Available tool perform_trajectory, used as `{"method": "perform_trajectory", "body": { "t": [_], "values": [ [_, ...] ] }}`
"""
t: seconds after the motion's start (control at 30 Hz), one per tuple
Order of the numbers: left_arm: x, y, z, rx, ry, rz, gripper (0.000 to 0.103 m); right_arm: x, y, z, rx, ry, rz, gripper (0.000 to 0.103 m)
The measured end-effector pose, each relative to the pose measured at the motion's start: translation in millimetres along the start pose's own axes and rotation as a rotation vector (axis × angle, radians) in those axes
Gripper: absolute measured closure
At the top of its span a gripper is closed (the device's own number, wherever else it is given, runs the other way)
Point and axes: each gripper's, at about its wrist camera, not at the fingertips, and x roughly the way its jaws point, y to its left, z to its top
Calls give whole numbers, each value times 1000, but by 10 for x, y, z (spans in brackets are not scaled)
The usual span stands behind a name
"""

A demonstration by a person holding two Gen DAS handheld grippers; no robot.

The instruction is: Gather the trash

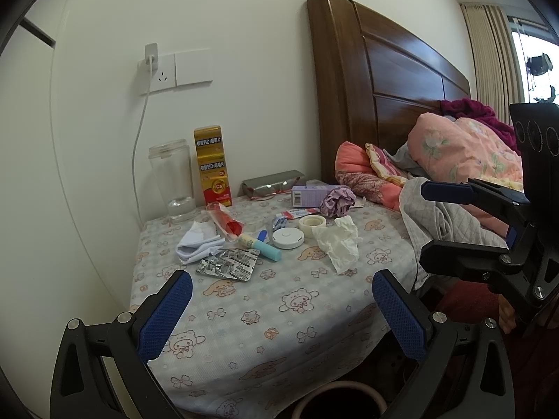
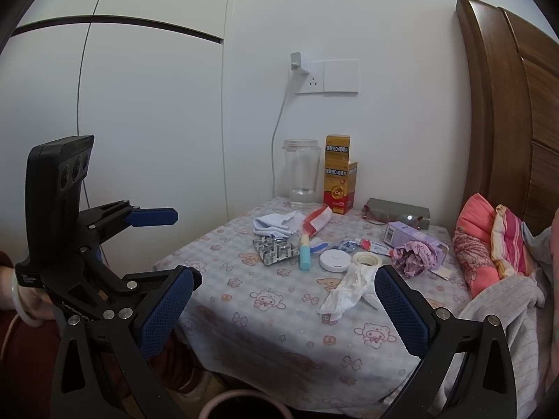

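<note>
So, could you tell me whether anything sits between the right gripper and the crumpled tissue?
Nothing visible does. The right gripper is open, short of the tissue, with only bare tablecloth between them.

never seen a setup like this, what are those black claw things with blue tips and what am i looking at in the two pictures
Those are two hand-held grippers, one in each of a person's hands; no robot arm. Each carries a wide-angle camera looking out along its two blue-padded fingers. One picture comes from the left gripper, the other from the right gripper, and each also catches the other gripper at its edge. Both are open and hold nothing.

Ahead is a bedside table under a cartoon-print cloth. On it lie a crumpled tissue, empty pill blister packs, a crumpled purple wrapper, a tape roll, a yellow medicine box and a glass jar. A bin rim shows below the table's front edge.
</note>
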Motion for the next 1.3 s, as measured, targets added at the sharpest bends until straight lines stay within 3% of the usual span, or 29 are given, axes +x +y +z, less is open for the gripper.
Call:
{"method": "perform_trajectory", "body": {
  "t": [1.3],
  "values": [
    [14, 31, -3, -4, 2, -3, 0, -18, -10, -4, 2, -1, -3, 0]
  ]
}}
